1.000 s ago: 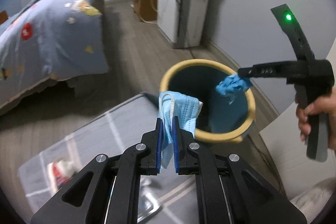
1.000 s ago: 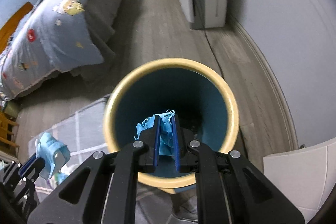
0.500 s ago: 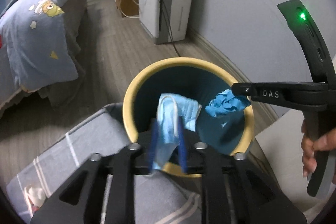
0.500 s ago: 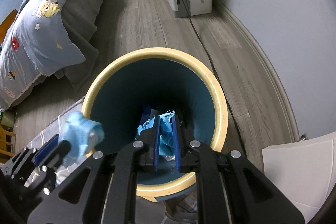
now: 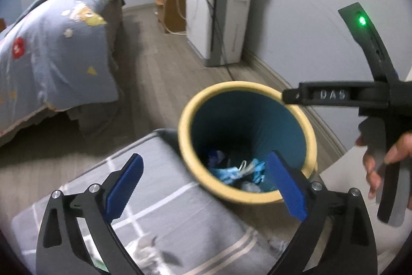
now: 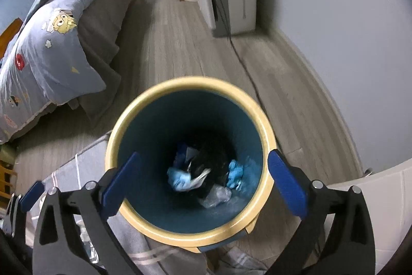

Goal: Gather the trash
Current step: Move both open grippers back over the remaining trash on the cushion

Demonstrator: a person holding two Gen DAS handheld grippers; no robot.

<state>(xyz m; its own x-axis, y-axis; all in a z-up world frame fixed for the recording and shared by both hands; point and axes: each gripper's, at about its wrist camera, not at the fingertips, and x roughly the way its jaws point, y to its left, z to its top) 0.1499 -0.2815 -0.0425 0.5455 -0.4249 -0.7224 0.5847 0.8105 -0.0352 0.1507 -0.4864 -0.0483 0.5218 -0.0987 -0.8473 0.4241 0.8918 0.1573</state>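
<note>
A bed with a cartoon-print blue duvet (image 6: 49, 53) fills the far left of the room, and a white appliance (image 5: 219, 17) with trailing cables stands against the far wall. Nearer, a grey checked mat (image 5: 180, 223) lies on the wood floor, and at its right edge stands the waste bin (image 6: 267, 135), yellow-rimmed and teal inside.

The step in hand is the drop. The left gripper (image 5: 206, 184) hovers over the near left part of the bin's mouth; its jaws have just been opening and now stand wide with nothing between them. The right gripper (image 6: 203, 182) hangs directly above the bin, pointing steeply down; its jaws too have just been opening and stand wide and empty. In the left wrist view it reaches in from the right, a hand (image 5: 381, 164) on its handle.

The trash is in the bin. A pale blue face mask (image 6: 180, 178) lies at the bottom, left of centre, and a crumpled blue scrap (image 6: 235, 172) lies to its right, with a clear wrapper (image 6: 216, 196) nearer.

Both pieces look delivered. The next move calls for lifting both grippers clear of the rim and turning back to the mat, where some pale litter (image 5: 146, 251) seems to remain at the near edge, too blurred to name.
</note>
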